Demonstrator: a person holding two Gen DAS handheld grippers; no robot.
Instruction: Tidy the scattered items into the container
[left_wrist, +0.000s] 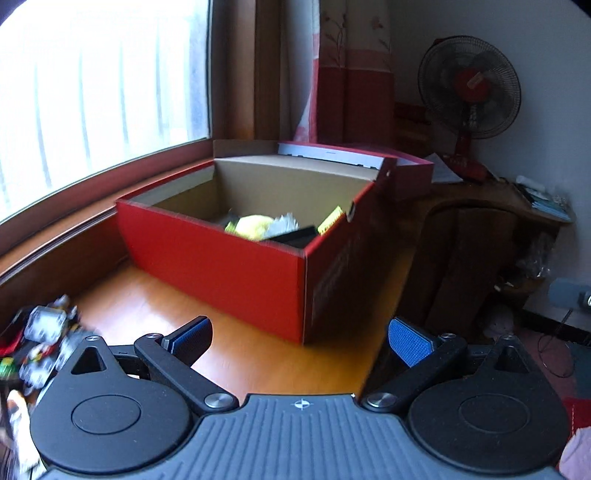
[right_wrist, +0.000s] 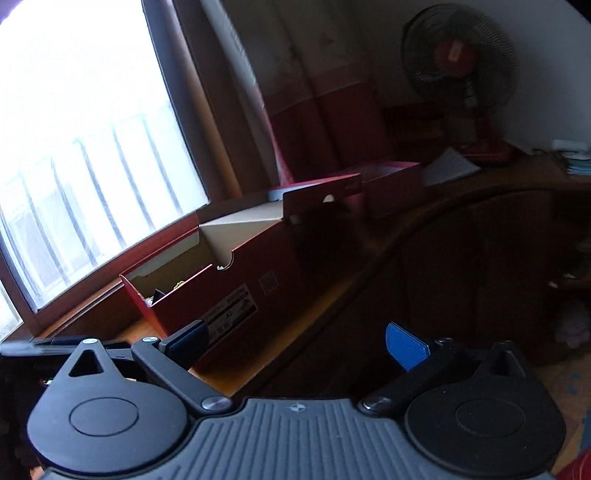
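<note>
Left claw (left_wrist: 300, 341): jaws spread wide, nothing between them.
Right claw (right_wrist: 295, 345): likewise wide and empty.
Container: red box (left_wrist: 221, 254) ahead of the left claw, lid folded back, presumably so items drop straight in; several items (left_wrist: 273, 225) already inside.
Scattered items (left_wrist: 40, 339): heaped on the surface (left_wrist: 236, 354), to the left of the left claw, apart from it.
Judgement: tidying unfinished.

Bare bench (left_wrist: 229, 354) is seen between the wide-open left tongs (left_wrist: 301, 341) and the red box (left_wrist: 221, 258), whose open top gives free entry from above. A heap of small items (left_wrist: 40, 343) crowds the bench's left edge. The right tongs (right_wrist: 299, 345), also spread and empty, are faced by the box's end wall.
</note>
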